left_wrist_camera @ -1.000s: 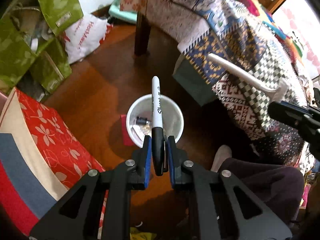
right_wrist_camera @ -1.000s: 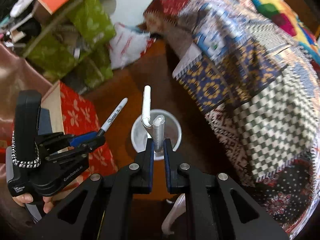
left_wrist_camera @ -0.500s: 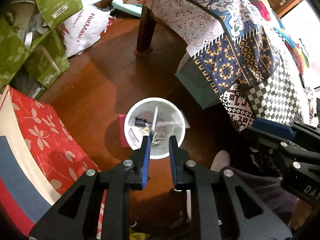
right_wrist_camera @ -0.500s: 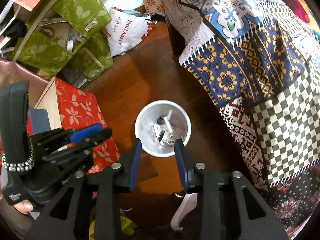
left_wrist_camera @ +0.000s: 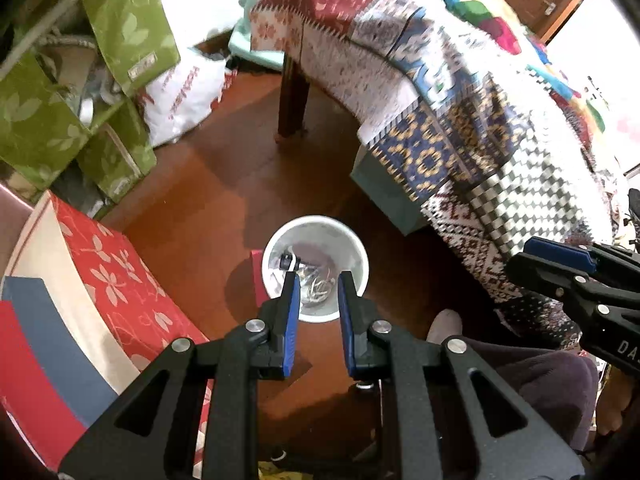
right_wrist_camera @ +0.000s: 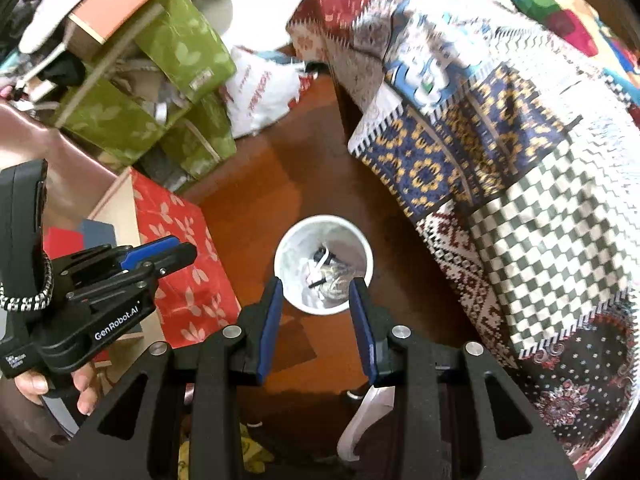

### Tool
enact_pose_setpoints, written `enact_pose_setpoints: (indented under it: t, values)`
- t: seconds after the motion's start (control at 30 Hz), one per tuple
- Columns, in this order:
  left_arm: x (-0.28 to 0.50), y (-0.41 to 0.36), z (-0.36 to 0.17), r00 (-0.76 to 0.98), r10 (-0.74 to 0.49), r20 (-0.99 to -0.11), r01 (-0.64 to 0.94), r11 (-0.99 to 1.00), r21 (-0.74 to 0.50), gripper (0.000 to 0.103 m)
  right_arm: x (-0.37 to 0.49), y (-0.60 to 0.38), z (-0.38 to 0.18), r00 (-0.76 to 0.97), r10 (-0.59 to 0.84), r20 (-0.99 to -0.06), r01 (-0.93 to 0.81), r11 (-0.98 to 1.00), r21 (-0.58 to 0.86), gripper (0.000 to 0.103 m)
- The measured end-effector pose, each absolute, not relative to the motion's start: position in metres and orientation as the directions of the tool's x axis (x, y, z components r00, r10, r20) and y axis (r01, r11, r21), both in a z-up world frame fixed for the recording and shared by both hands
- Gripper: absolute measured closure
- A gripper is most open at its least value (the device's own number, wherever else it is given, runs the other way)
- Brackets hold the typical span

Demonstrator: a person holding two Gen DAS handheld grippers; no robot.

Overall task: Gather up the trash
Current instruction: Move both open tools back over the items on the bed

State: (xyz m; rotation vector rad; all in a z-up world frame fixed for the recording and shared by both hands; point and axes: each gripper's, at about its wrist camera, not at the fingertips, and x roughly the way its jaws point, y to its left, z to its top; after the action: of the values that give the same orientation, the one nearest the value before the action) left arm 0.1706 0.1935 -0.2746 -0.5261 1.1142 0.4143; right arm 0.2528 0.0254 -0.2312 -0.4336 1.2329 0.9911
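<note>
The white trash cup (left_wrist_camera: 315, 268) stands upright on the wooden floor (left_wrist_camera: 192, 216), already holding a marker and other small scraps (right_wrist_camera: 326, 276); we take it as our landmark. Our left gripper (left_wrist_camera: 317, 286) hangs above its near rim with a narrow gap between its blue pads and nothing between them. Our right gripper (right_wrist_camera: 317, 292) also hangs above the near rim, set somewhat wider and likewise empty; its jaws have just been opening, and no item sits between them.

We judge the drop finished, so the step in hand is to lift clear and look for the next piece of trash. To do that well we should rise straight up off the cup before swinging sideways, so a fingertip does not clip the rim and tip the light cup over. We should also draw the two grippers apart as they leave, since in the right wrist view the left one sits close by to the left of the cup.

To the right of the cup the patchwork blanket (right_wrist_camera: 520, 184) hangs down near it, with a table leg (left_wrist_camera: 294, 100) beyond the cup. To the left a red flowered box (right_wrist_camera: 180, 256) stands close. Beyond the cup, bare floor gives the most open room, ending at green bags (left_wrist_camera: 124, 40) and a white plastic bag (left_wrist_camera: 188, 92). On the near side, a clothed leg (left_wrist_camera: 532, 380) limits the retreat.
</note>
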Motion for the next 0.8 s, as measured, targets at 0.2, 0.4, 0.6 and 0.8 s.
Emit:
enact_pose_setpoints:
  t: [0.2, 0.4, 0.6, 0.8]
  values:
    - [0.173, 0.171, -0.222, 0.467, 0.117, -0.877, -0.522, 0.836, -0.167, 0.085, 0.258, -0.009, -0.189, 0.081, 0.474, -0.877, -0.796, 0.560, 0.229, 0.072]
    - [0.187, 0.133, -0.167, 0.556, 0.171, -0.814, -0.456, 0.881, -0.126, 0.085, 0.270, -0.050, -0.148, 0.171, 0.542, -0.823, -0.775, 0.590, 0.227, 0.072]
    - [0.217, 0.091, -0.116, 0.650, 0.180, -0.739, -0.380, 0.918, -0.110, 0.078, 0.285, -0.098, -0.109, 0.276, 0.579, -0.767, -0.758, 0.622, 0.196, 0.072]
    - [0.255, 0.049, -0.083, 0.718, 0.143, -0.681, -0.297, 0.948, -0.114, 0.077, 0.304, -0.149, -0.077, 0.387, 0.591, -0.708, -0.725, 0.670, 0.162, 0.072]
